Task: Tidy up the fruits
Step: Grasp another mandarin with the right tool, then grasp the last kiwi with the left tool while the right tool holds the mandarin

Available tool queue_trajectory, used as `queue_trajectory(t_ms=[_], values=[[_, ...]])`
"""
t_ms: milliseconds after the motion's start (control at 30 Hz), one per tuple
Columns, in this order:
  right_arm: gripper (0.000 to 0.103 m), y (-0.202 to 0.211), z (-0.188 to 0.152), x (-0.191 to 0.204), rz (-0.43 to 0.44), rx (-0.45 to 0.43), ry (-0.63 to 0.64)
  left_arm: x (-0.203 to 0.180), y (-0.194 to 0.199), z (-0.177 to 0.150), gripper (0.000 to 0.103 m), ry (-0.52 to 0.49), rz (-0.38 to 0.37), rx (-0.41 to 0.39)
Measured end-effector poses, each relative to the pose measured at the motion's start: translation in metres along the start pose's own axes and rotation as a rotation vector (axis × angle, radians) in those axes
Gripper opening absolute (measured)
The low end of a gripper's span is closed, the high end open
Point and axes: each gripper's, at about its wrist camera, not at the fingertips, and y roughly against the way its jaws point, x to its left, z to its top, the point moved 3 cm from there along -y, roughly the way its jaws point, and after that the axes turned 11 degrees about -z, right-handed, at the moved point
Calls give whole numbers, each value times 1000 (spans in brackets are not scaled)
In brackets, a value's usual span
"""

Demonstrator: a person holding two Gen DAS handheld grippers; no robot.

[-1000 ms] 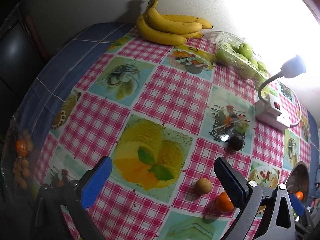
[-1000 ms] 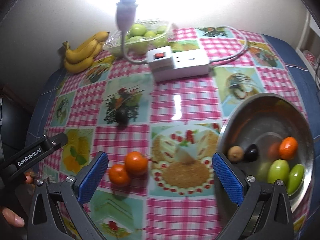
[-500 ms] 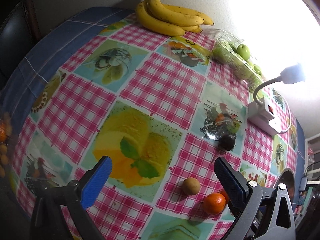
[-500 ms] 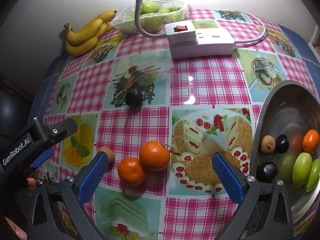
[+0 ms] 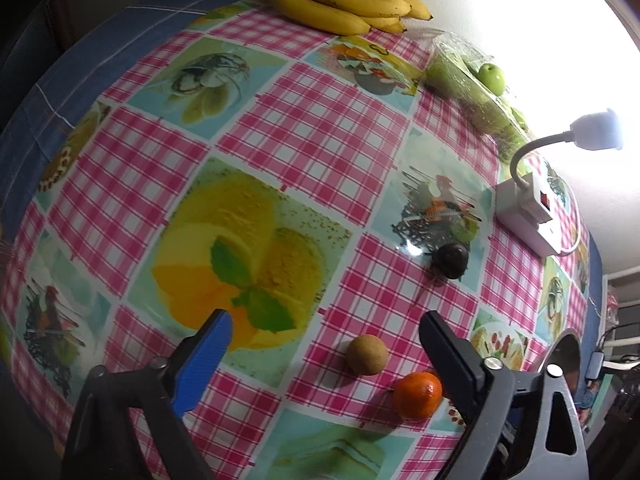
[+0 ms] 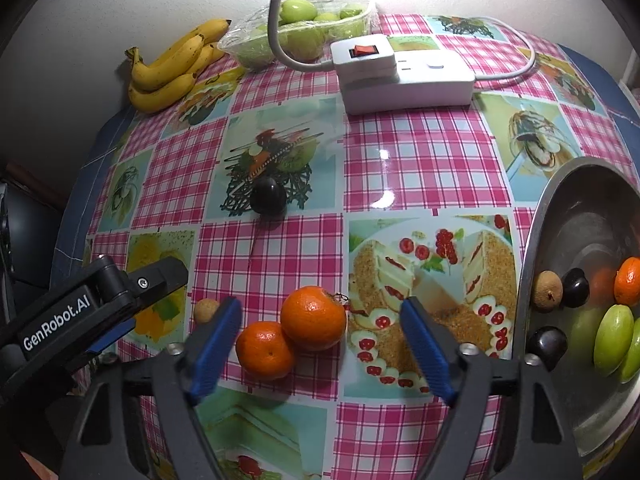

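Two oranges (image 6: 292,334), touching on the tabletop (image 6: 420,168): round, light, firm-skinned, prone to roll. Your right claw (image 6: 320,334) had just been closing, unclenched, straddling both; your left claw (image 5: 324,338), also narrowing, held nothing. Grip the 1 o'clock one across its middle.

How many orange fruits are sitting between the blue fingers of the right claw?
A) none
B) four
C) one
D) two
D: in the right wrist view, two tangerines, a bigger one and a smaller one, sit touching each other on the tablecloth between the fingers of the right claw, whose jaws have just been closing but do not press on them.
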Motion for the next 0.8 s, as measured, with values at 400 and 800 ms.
queue_trajectory(t_ms=[400, 800], values=[[41, -6, -1, -1, 45, 30, -23, -6, -16, -5, 66, 42, -85, 65], [38, -6, -1, 0, 51, 39, -25, -7, -22, -7, 41, 47, -90, 96]])
